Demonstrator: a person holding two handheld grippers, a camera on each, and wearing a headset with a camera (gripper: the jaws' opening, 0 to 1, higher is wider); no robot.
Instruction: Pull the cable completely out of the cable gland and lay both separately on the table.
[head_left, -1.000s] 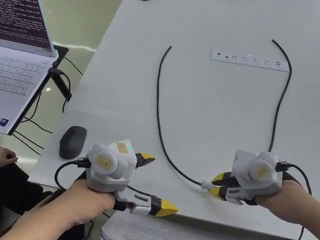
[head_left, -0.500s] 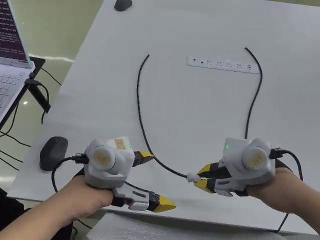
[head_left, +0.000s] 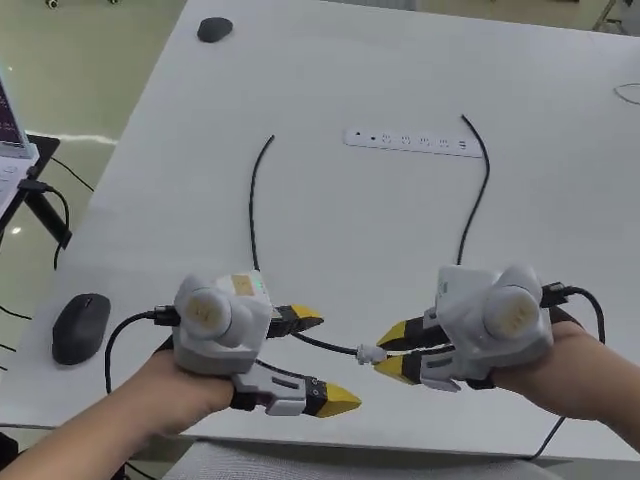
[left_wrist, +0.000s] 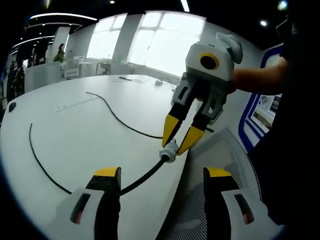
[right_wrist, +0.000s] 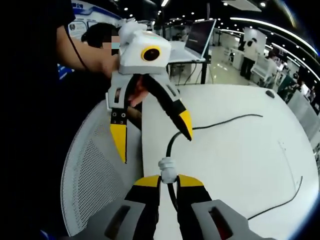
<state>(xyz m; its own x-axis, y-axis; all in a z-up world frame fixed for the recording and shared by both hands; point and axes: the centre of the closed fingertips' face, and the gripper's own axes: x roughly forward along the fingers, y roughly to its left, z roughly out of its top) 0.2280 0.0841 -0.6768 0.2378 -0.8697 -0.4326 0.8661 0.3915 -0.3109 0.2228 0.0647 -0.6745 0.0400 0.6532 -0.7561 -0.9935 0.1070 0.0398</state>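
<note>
Black cable (head_left: 252, 205) trails across white surface (head_left: 560, 150) in head view, small white cable gland (head_left: 371, 353) at its near end; left gripper view, left tongs (left_wrist: 161, 172) gape wide, holding nothing; right gripper view, right tongs (right_wrist: 169, 180) pinch cable just behind gland.

Left gripper (head_left: 335, 360), at 7 o'clock, jaws spread wide, faces right gripper (head_left: 383, 354), at 5 o'clock, jaws pinched nearly together.
</note>
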